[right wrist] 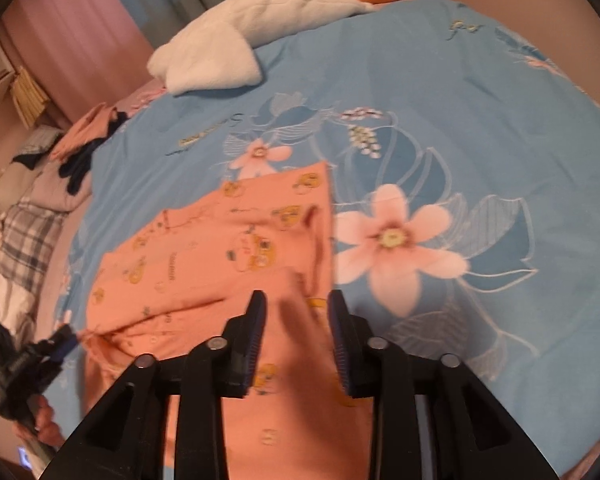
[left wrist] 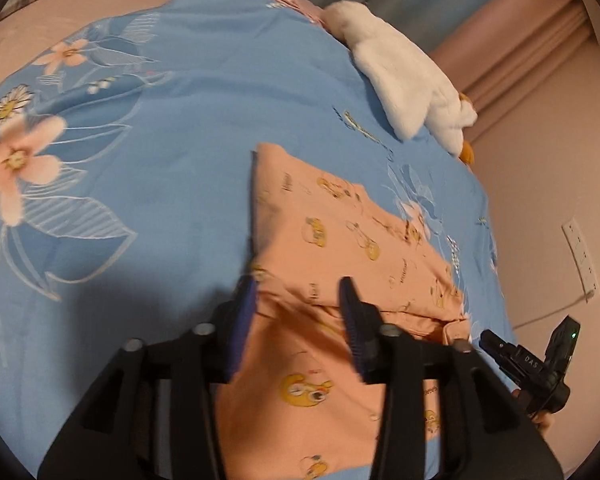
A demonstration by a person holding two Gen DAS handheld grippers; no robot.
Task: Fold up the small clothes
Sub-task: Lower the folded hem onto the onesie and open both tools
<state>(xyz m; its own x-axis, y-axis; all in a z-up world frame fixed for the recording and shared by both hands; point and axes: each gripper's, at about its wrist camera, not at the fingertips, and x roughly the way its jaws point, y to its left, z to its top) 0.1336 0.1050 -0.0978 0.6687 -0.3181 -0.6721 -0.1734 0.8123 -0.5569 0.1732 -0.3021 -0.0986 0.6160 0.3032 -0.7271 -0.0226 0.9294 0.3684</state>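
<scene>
A small orange garment with yellow cartoon prints (left wrist: pixel 340 248) lies partly folded on the blue floral bedspread (left wrist: pixel 188 128). My left gripper (left wrist: pixel 300 292) hovers over its near part, jaws open, nothing between them. In the right wrist view the same garment (right wrist: pixel 228 256) lies ahead, and my right gripper (right wrist: pixel 296 304) is open just above its near edge. The right gripper also shows in the left wrist view (left wrist: pixel 532 364) at the garment's right corner. The left gripper shows in the right wrist view (right wrist: pixel 64 342), its tip at the garment's left corner; whether it pinches cloth there is unclear.
A white plush goose (left wrist: pixel 408 80) lies at the bed's far edge, also in the right wrist view (right wrist: pixel 236 40). A pile of pink and dark clothes (right wrist: pixel 88 136) and a plaid pillow (right wrist: pixel 28 240) lie to the left. A pink wall with a socket (left wrist: pixel 580 256) stands to the right.
</scene>
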